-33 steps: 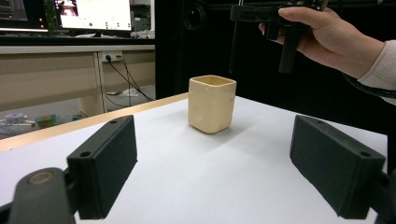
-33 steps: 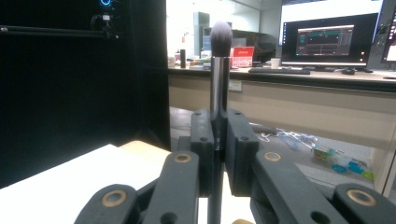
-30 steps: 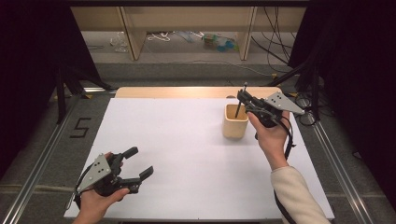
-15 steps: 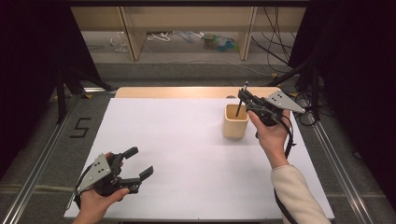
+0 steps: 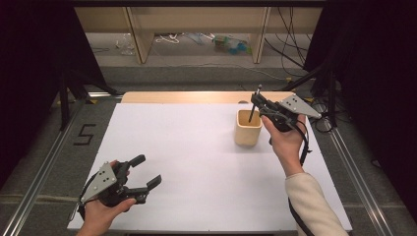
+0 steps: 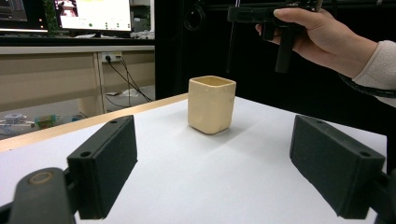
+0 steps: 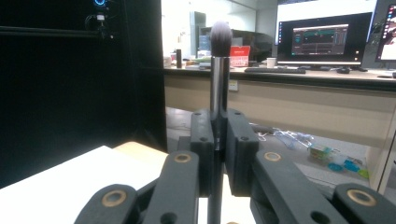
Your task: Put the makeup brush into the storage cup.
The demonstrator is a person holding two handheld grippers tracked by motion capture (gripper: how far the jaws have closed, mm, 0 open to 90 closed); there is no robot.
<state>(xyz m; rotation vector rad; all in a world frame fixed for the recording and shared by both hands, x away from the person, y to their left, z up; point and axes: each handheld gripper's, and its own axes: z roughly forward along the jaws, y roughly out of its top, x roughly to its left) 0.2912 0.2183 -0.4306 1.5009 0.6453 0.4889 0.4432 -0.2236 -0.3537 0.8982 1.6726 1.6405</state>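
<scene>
Your right gripper (image 5: 255, 101) has its fingers (image 7: 201, 140) clamped on a makeup brush (image 7: 219, 70), bristles up, handle pointing down. In the high view the brush (image 5: 253, 109) hangs upright over the cup (image 5: 248, 129), its lower end at the cup's mouth near the 1 o'clock corner. The cup stands on the white desk (image 5: 196, 147) toward 2 o'clock from the desk's middle. Your left gripper (image 5: 145, 173) sits at 7 o'clock, near the front edge, fingers (image 6: 105, 163) spread wide and holding nothing, aimed toward the cup (image 6: 211, 105)
</scene>
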